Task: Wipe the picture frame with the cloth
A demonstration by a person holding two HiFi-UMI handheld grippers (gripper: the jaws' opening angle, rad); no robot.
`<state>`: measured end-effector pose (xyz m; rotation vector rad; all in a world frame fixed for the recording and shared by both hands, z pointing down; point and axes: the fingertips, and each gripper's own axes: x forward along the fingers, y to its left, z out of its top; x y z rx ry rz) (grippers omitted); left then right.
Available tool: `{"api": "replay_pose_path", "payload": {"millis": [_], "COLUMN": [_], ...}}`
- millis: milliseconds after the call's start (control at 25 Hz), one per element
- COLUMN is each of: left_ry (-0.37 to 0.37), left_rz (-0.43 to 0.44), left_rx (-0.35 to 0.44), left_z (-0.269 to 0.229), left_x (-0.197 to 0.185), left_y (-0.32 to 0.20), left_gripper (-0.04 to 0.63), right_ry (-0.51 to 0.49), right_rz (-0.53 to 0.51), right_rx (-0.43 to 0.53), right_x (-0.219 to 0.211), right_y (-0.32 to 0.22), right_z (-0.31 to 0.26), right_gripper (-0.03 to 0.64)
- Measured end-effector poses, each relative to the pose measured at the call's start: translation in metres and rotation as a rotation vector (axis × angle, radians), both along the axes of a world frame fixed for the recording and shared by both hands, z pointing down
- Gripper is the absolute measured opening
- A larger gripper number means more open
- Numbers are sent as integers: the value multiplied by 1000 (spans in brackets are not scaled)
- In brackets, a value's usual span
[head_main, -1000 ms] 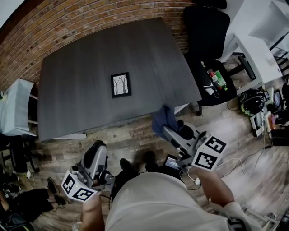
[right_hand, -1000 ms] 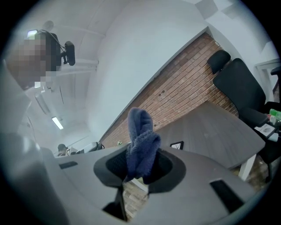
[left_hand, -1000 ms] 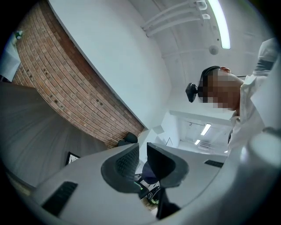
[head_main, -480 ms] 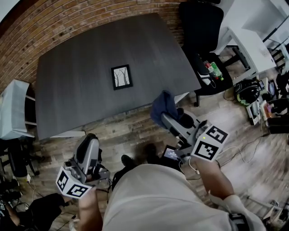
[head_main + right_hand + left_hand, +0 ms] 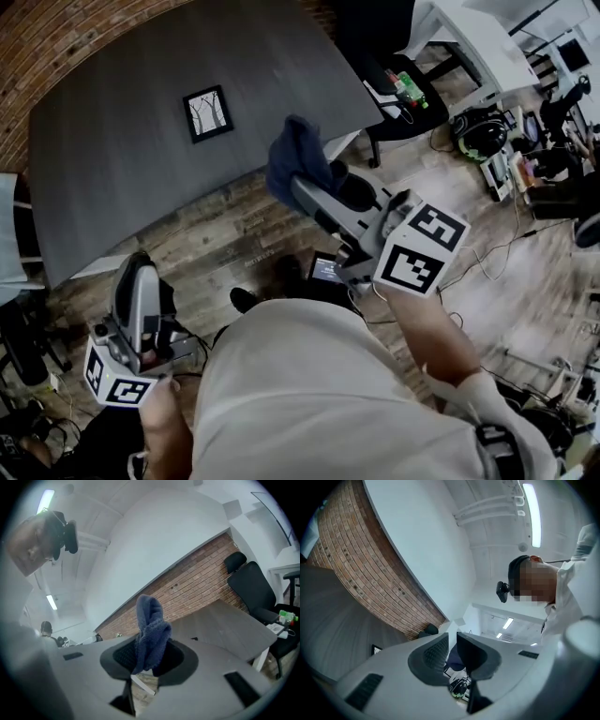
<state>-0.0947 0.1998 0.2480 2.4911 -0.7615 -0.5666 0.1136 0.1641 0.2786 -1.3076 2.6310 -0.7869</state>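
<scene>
A small black picture frame [image 5: 207, 113] with a tree print lies flat on the dark grey table [image 5: 112, 169]. It also shows as a small dark frame [image 5: 375, 648] in the left gripper view. My right gripper [image 5: 298, 183] is shut on a dark blue cloth [image 5: 292, 155] and hangs over the floor just off the table's near edge, to the right of the frame. The cloth [image 5: 151, 634] stands up bunched between its pads. My left gripper [image 5: 141, 277] is low at the left, over the floor and well short of the table. Its jaws [image 5: 451, 641] stand almost together with nothing between them.
A black office chair [image 5: 375, 37] stands at the table's right end, with bottles [image 5: 405, 87] on a seat beside it. A white desk [image 5: 469, 37], bags and cables [image 5: 487, 131] crowd the wooden floor at right. A brick wall [image 5: 56, 37] runs behind the table.
The right gripper with the cloth has risen and come closer to the table's near edge. The left gripper has drifted left and lower in the view. The whole view has swung, shifting the table up-left.
</scene>
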Motion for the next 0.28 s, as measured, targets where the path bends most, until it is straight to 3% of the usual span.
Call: {"api": "replay_pose_path", "payload": {"millis": [280], "left_ry": [1], "left_rz": [39], "left_rx": [-11], "left_z": [6], "left_x": [2], "left_y": [1], "left_gripper": [61], "right_ry": [8], "right_rz": [16], "right_rx": [5], "right_x": [-3], "right_y": [1], "right_z": [-1], "right_gripper": [98]}}
